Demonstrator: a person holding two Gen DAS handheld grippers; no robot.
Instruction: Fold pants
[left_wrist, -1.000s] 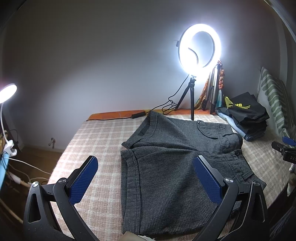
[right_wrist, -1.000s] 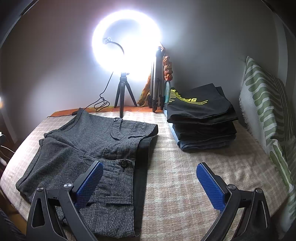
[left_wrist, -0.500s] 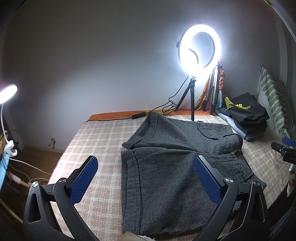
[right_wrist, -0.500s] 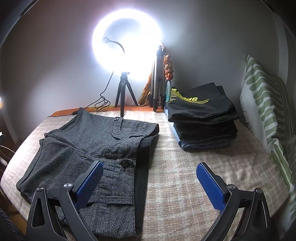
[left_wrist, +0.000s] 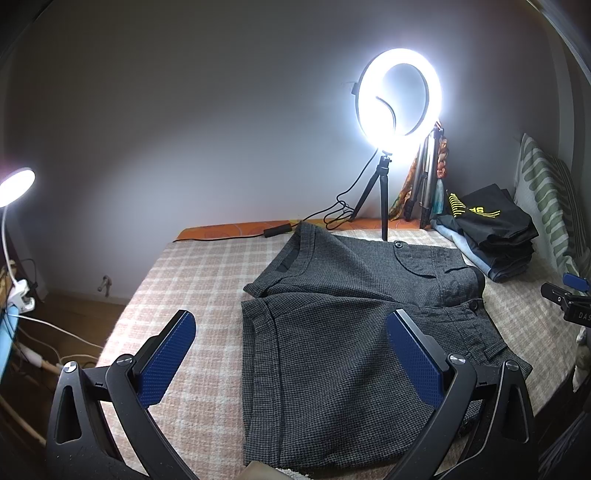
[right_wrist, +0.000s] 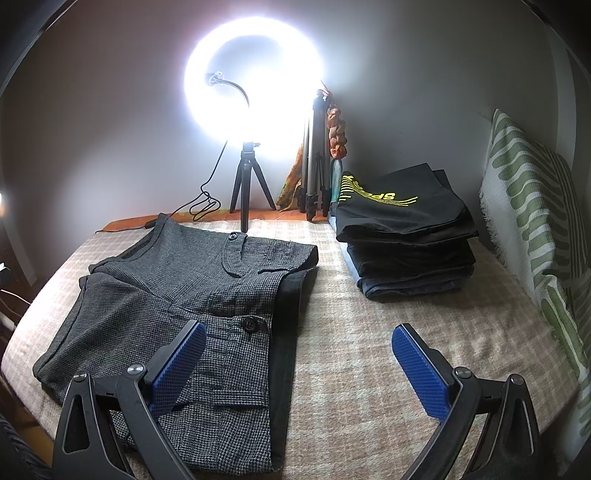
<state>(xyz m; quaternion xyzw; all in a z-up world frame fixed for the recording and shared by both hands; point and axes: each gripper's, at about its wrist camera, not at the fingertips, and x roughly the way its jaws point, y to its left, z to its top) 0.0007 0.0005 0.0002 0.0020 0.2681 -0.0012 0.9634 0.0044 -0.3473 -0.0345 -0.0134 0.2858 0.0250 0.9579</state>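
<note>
Grey checked shorts (left_wrist: 332, 332) (right_wrist: 184, 288) lie spread flat on the checked bed cover (left_wrist: 192, 280) (right_wrist: 369, 332), leg hems to the left and waistband with two buttons to the right. My left gripper (left_wrist: 291, 332) hovers open above the near leg hem, its blue pads wide apart and holding nothing. Over the waistband end, my right gripper (right_wrist: 299, 350) is open too, its left pad above the cloth and its right pad above bare cover. The right gripper's tip also shows at the edge of the left wrist view (left_wrist: 569, 295).
A lit ring light on a tripod (left_wrist: 400, 92) (right_wrist: 251, 88) stands behind the shorts, its cable trailing left. A stack of folded clothes (left_wrist: 491, 236) (right_wrist: 402, 229) sits at the back right, beside a green patterned pillow (right_wrist: 532, 221). A desk lamp (left_wrist: 14, 184) and cables hang past the bed's left edge.
</note>
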